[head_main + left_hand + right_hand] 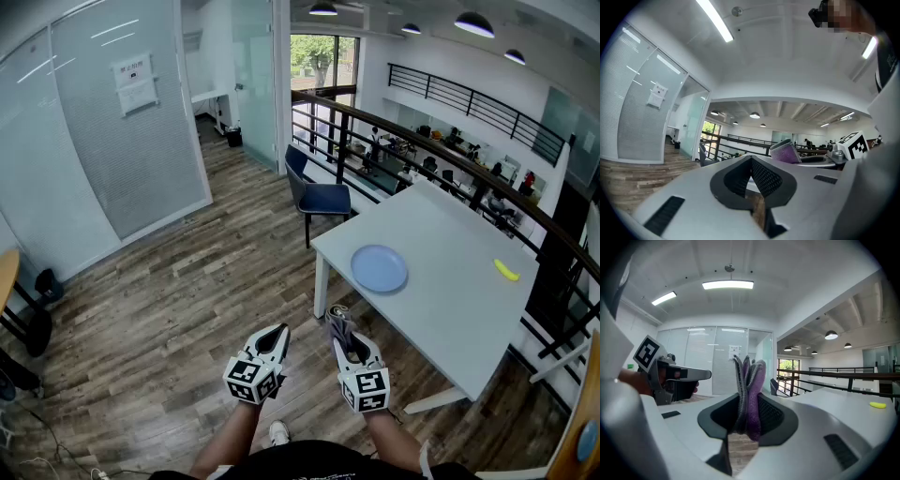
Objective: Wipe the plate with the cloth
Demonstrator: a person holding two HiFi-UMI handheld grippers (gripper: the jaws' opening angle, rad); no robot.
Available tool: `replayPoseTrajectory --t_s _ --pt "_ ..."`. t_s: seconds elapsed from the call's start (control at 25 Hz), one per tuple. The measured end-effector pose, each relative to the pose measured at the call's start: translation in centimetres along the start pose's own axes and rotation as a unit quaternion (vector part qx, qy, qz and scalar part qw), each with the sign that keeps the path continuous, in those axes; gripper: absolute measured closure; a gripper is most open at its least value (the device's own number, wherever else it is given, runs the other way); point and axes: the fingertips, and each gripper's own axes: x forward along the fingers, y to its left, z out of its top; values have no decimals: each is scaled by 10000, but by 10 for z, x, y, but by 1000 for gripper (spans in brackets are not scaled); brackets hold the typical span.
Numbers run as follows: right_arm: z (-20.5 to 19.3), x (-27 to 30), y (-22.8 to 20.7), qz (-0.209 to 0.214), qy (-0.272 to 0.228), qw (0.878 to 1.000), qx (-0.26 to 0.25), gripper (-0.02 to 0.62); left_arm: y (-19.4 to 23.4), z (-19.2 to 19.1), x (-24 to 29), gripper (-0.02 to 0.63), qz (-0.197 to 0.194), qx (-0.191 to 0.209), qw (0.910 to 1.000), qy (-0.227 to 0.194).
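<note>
Pinching the cloth (749,373), purple and grey, in upright folds between the closed jaws of the right gripper (749,401); sticks up well above the jaw tips. Shows in the head view as a dark tuft at that gripper's nose, over the wood floor (187,309) and just short of the near edge of the white table (450,300). Well apart from the plate (379,268): round, pale blue, lying flat and bare near the table's left edge. Farther right on the same top, a small yellow thing (506,270), too small to name.

Beside the right one, the left gripper (751,159), jaws brought together tip to tip and gripping nothing; only floor seen through the gap lower down. Black-and-white square markers (246,375) on both grippers' cubes, patterns rather than words.

On the frosted glass wall (112,159), a white notice (135,82) with dark print, too small to read. Past the table, a blue chair (319,197) and a dark railing (422,141), with figures and desks below it too blurred to make out. Forearms (225,441) cut off by the bottom edge of the head view.
</note>
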Motion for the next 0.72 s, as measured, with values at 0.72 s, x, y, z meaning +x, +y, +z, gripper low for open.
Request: replayPoseTrajectory --t_s 0.72 --pt "7 49 31 -29 -15 9999 165 479 57 -26 1 594 -211 123 9992 310"
